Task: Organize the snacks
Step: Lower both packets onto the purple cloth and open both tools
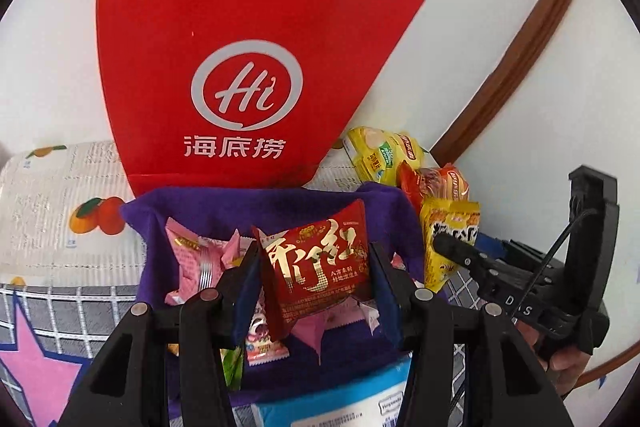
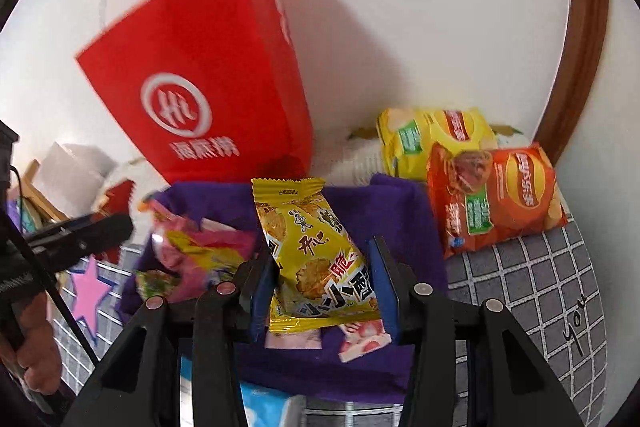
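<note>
L gripper point(image 1: 314, 267) clenches red snack pack point(image 1: 320, 267) btwn both fingers, over purple bin point(image 1: 192, 203). R gripper point(image 2: 320, 283) grips yellow snack pack point(image 2: 316, 259) likewise, above same bin.

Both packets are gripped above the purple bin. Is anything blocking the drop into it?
Nothing visible does. The red packet in the left gripper and the yellow packet in the right gripper hang over the open purple bin; only loose pink snacks lie inside it.
</note>
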{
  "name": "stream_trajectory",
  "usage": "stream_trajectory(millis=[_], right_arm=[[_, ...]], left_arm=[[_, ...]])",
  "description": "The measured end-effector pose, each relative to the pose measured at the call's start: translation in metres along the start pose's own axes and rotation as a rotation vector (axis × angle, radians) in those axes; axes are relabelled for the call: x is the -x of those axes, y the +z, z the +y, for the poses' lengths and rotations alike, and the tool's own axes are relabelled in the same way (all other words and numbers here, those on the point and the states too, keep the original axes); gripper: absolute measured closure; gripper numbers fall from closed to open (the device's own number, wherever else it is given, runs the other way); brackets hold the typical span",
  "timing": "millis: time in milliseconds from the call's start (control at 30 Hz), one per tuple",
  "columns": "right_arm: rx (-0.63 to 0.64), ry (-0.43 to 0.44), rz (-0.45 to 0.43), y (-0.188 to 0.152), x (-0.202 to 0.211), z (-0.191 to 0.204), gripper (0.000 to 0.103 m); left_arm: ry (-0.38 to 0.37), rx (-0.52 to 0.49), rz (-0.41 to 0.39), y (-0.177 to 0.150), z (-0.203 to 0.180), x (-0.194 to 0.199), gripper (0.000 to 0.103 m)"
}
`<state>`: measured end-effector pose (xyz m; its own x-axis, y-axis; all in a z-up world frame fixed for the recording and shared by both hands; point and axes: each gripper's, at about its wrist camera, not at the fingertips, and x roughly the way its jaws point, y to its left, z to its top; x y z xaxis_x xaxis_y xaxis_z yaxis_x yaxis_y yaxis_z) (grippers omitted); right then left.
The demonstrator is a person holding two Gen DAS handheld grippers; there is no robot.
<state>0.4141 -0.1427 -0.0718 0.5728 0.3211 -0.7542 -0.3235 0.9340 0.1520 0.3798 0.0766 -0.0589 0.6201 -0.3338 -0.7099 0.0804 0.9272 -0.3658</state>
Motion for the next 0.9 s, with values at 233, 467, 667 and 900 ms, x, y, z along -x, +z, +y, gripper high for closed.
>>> stream_trajectory(millis=[233,467,667,900], right_arm=[[-0.01,-0.022,0.072,-0.004,-0.03,-0.018,0.058],[-0.014,-0.032,0.17,-0.013,-0.065,-0.021,0.058],[-0.015,-0.022,0.196,-0.019,-0.077,-0.018,0.058],[-0.003,-0.029,0.191,-0.02,-0.079,-0.017,0.058]], left_arm=[[-0.019,0.026,0.037,0.0,0.013,-0.024,0.054],[-0.002,0.064,0.081,-0.003,0.023,-0.041,0.054],[0.023,0.067,0.103,-0.006,0.023,-0.05,0.053],[0.021,0.065,0.125,-0.008,0.022,-0.058,0.051]])
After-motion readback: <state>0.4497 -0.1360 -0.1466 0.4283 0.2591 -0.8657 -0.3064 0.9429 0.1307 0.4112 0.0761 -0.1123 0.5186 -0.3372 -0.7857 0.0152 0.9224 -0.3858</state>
